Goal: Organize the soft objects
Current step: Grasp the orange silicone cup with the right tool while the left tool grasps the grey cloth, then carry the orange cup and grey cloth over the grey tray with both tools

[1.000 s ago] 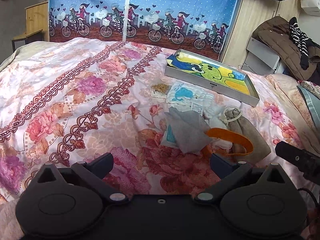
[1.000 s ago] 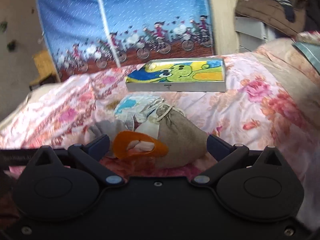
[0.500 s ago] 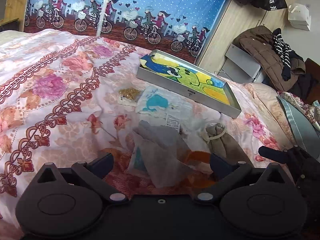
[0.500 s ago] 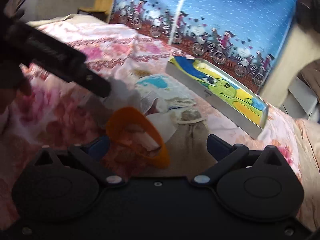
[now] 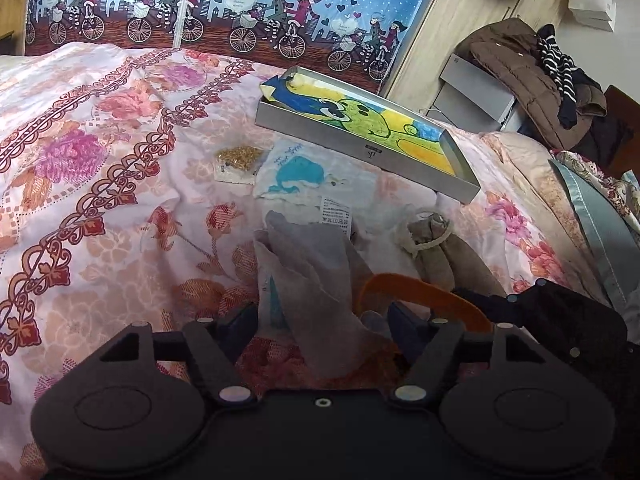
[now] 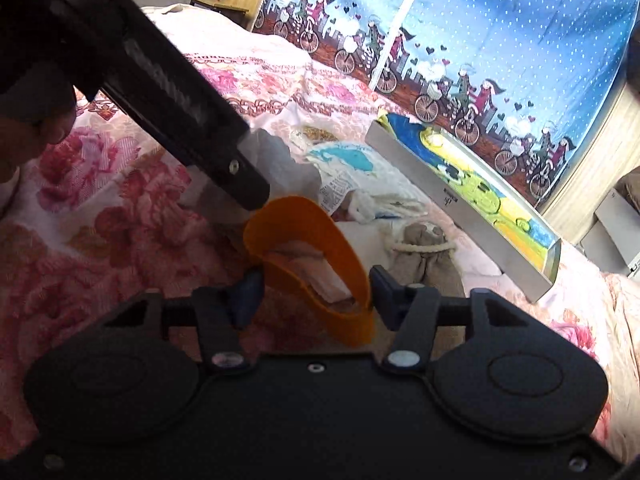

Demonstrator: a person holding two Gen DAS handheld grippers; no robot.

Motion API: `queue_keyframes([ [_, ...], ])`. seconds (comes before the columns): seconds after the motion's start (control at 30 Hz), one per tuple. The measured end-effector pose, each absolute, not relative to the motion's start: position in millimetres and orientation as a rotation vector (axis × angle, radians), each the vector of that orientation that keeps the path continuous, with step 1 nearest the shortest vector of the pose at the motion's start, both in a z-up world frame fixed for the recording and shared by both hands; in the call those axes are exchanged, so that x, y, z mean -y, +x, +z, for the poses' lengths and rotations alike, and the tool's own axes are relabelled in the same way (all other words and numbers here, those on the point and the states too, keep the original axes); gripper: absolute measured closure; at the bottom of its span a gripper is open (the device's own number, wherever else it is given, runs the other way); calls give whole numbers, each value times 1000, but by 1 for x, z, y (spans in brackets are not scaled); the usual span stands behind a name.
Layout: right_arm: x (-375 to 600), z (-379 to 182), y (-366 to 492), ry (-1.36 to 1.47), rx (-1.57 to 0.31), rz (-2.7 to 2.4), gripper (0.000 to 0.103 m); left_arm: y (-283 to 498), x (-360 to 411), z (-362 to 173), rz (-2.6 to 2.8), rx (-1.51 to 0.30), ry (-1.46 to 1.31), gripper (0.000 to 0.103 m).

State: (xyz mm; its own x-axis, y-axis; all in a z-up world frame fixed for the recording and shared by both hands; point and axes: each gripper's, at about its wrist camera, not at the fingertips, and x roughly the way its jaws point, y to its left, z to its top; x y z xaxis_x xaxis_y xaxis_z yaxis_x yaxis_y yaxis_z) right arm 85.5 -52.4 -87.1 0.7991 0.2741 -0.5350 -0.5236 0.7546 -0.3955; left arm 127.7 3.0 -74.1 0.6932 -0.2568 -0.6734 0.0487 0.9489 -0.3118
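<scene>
A pile of soft things lies on the floral bedspread (image 5: 100, 184). It holds a grey cloth (image 5: 316, 280), an orange band loop (image 5: 424, 292), a brown drawstring pouch (image 5: 436, 252) and a white cloth with a blue whale (image 5: 304, 176). My left gripper (image 5: 320, 324) is half closed with the grey cloth between its fingers. My right gripper (image 6: 316, 292) is half closed around the orange band (image 6: 316, 240), fingers at both sides. The pouch (image 6: 424, 256) lies just beyond it. The left gripper's body (image 6: 168, 92) crosses the right wrist view.
A flat grey box with a cartoon picture (image 5: 372, 128) lies behind the pile. A small packet of golden bits (image 5: 240, 160) sits left of the whale cloth. A blue bicycle-print curtain (image 5: 240, 8) hangs behind. Coats (image 5: 536, 76) are heaped at the right.
Both grippers moved in closer to the pile and their fingers narrowed. The left now straddles the grey cloth, the right the orange band.
</scene>
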Motion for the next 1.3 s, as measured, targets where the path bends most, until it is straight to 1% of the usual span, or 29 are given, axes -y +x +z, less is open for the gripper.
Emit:
queue_keyframes([
  [0.1,57,-90,91,-555,-483,453,71,129,-6,-76,-158,-808,-296,39],
  [0.13,61,-88,89,-551,-485,453,74,130,-8,-76,-150,-811,-305,43],
  [0.17,61,-87,89,-546,-483,455,75,129,-10,-76,-142,-811,-313,48],
  [0.23,62,-87,88,-546,-480,453,79,128,-12,-75,-132,-808,-324,52],
  [0.33,63,-88,88,-548,-482,453,80,125,-10,-73,-128,-797,-297,52],
  [0.43,62,-89,88,-552,-485,451,80,118,2,-69,-109,-762,-194,52],
  [0.53,63,-89,89,-549,-489,450,80,113,13,-65,-121,-730,-102,48],
  [0.63,63,-89,88,-551,-486,450,80,115,16,-68,-152,-754,-94,49],
  [0.8,63,-89,87,-550,-484,455,80,121,7,-73,-162,-798,-178,63],
  [0.83,63,-89,87,-549,-485,453,80,121,5,-74,-163,-800,-194,67],
  [0.9,62,-89,88,-550,-487,446,80,123,4,-76,-173,-814,-208,79],
  [0.93,62,-89,88,-550,-491,446,80,124,5,-78,-180,-825,-208,88],
  [1.0,61,-89,89,-551,-503,450,80,124,8,-80,-183,-837,-190,92],
  [1.07,61,-91,89,-563,-508,453,86,123,10,-81,-190,-837,-172,97],
  [1.13,61,-92,89,-567,-510,457,90,122,11,-80,-190,-832,-167,99],
  [1.3,62,-91,86,-576,-486,464,98,119,10,-78,-179,-809,-174,101],
])
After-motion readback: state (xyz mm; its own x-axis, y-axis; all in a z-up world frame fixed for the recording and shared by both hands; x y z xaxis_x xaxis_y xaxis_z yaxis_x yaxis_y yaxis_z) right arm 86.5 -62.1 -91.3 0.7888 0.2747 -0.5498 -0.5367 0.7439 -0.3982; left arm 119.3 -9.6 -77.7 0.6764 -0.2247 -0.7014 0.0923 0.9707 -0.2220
